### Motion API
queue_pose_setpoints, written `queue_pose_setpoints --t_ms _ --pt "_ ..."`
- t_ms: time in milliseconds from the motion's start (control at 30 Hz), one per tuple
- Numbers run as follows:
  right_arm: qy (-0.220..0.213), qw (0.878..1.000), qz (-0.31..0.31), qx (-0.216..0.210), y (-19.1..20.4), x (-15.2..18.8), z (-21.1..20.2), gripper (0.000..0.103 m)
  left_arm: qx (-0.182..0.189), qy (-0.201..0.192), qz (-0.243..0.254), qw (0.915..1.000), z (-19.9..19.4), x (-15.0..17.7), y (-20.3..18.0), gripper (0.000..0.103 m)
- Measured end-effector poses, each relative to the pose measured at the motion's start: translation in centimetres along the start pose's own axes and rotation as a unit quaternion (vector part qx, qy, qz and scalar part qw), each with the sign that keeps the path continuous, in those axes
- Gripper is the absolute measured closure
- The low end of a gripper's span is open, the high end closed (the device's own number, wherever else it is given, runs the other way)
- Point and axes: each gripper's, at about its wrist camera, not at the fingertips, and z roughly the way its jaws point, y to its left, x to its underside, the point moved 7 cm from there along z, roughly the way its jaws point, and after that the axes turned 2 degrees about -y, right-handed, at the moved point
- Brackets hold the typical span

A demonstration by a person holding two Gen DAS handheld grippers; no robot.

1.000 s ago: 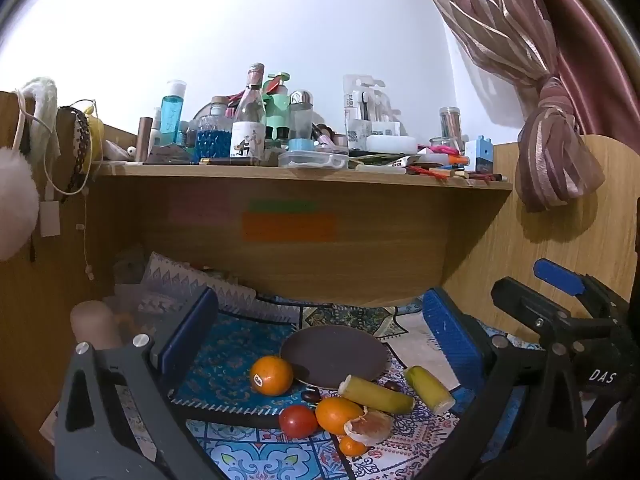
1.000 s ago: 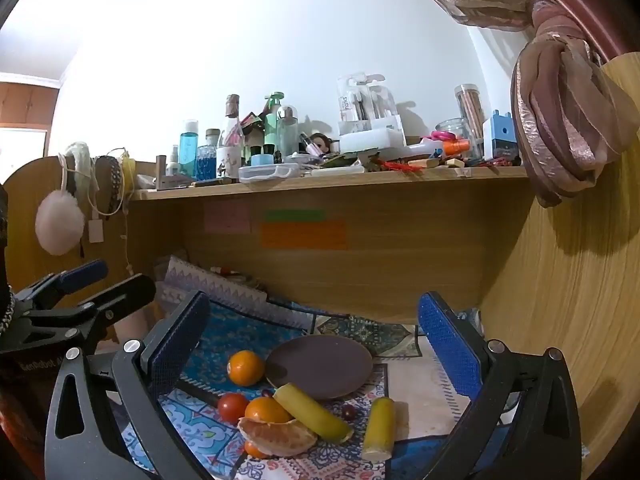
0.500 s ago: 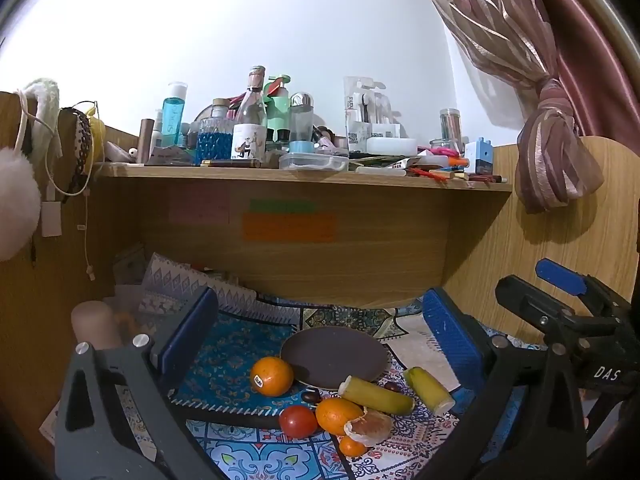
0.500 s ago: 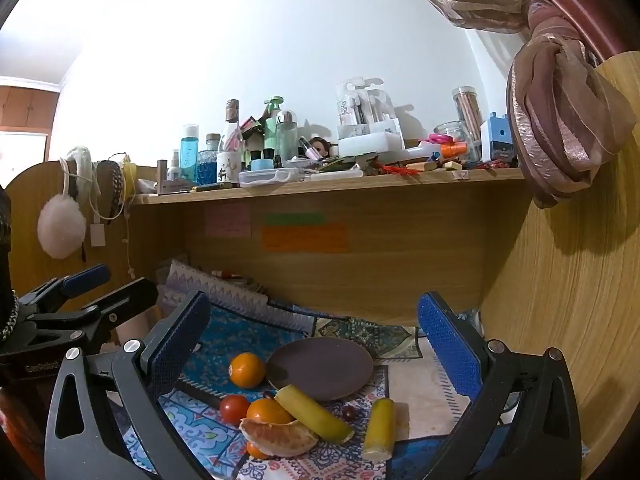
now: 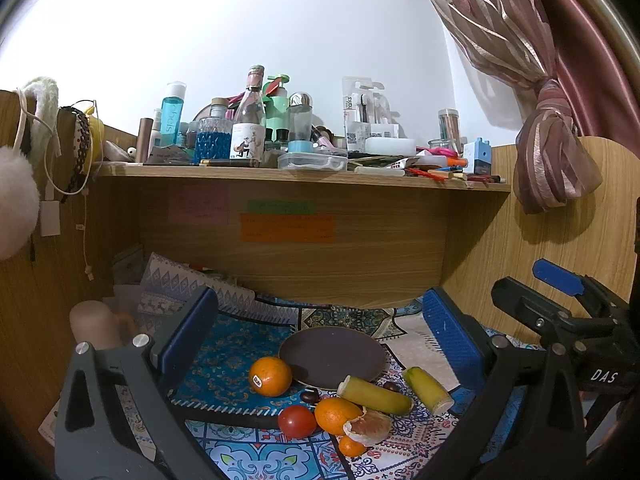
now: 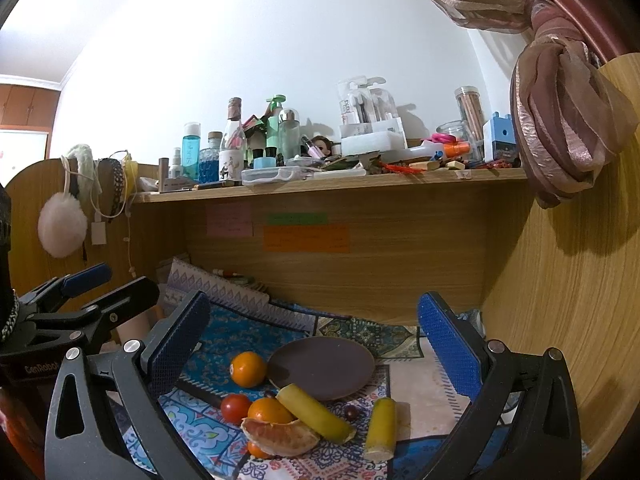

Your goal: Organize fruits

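Fruits lie loose in front of the empty brown plate (image 5: 334, 354), none lifted yet.

Nearest the plate sit a whole orange (image 5: 270, 376), two banana pieces (image 5: 374, 394) (image 5: 427, 384), a tomato (image 5: 296, 421), a second orange (image 5: 337, 415) and a peeled orange half (image 5: 370, 426), all on the patterned cloth (image 5: 248, 452) over the worktop. I hold my left hand-held gripper (image 5: 316, 344) and my right hand-held gripper (image 6: 316, 344) above the pile, each with its fingers spread wide and nothing between them. My worry is the cluster: the tomato, orange and peeled half touch, so closing on one may nudge a neighbour and set it rolling. The peeled half looks soft and could crush or tear under a firm squeeze.
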Motion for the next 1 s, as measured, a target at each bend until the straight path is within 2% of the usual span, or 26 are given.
queue_pose_setpoints --t_ms 1000 --pt "-0.004 1.000 0.002 -0.002 -0.19 0.06 0.26 0.000 0.001 0.002 -0.001 1.0000 0.33 0.27 -0.46 0.000"
